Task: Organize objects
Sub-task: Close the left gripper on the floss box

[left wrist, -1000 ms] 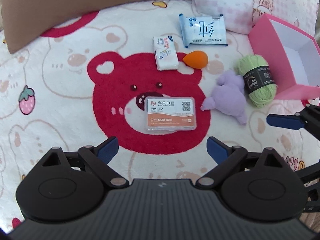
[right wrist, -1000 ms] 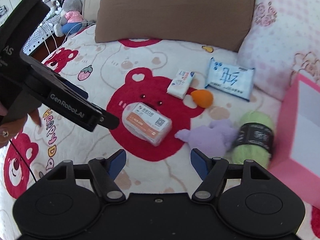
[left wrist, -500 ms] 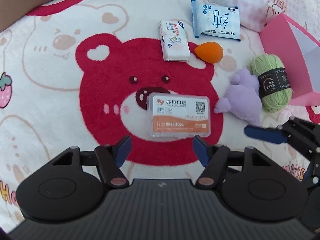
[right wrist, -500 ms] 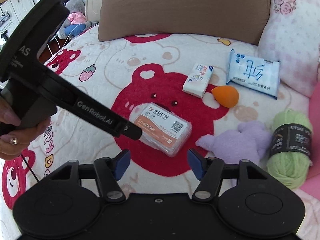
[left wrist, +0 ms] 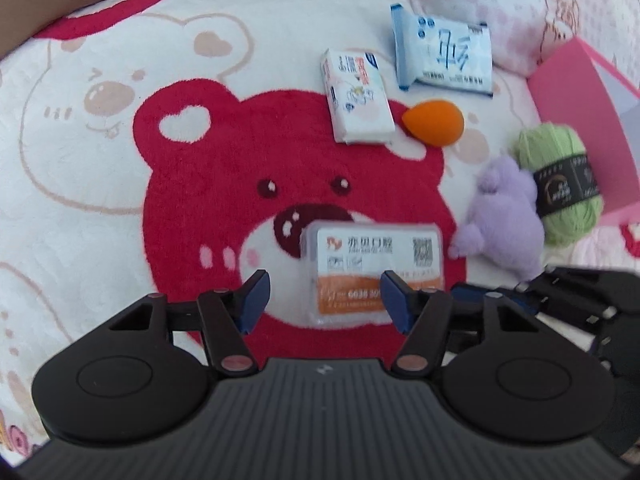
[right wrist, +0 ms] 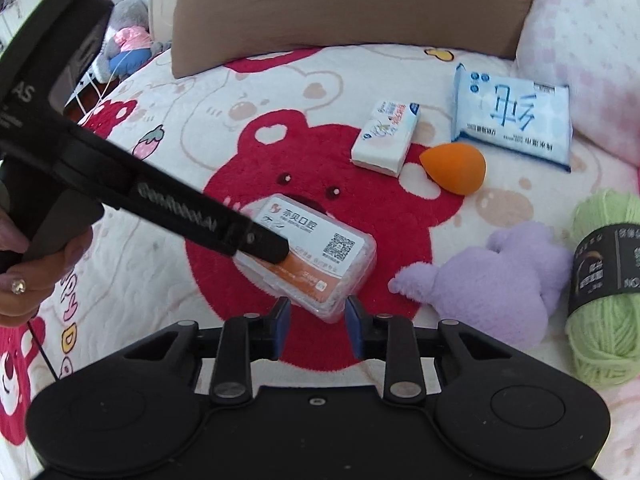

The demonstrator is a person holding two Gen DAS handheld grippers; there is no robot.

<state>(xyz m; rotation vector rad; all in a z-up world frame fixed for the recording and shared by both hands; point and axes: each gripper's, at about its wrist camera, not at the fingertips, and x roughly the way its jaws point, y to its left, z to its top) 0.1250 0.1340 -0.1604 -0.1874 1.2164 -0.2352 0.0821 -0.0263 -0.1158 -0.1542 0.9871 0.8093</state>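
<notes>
Two grippers closing in on one clear plastic case, pick-up step.
Left wrist view: left gripper (left wrist: 324, 296), jaws just narrowed, straddles the case (left wrist: 374, 270) without pressing; the case lies on the blanket's red bear face (left wrist: 224, 184). Right wrist view: right gripper (right wrist: 316, 320), jaws just drawn in, appears clamped on the case's near corner. Next, probably: lift it level toward the pink box (left wrist: 580, 120), right of the case.

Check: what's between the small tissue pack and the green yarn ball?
The orange sponge lies between the small tissue pack and the green yarn ball; clearest in the left wrist view.
</notes>
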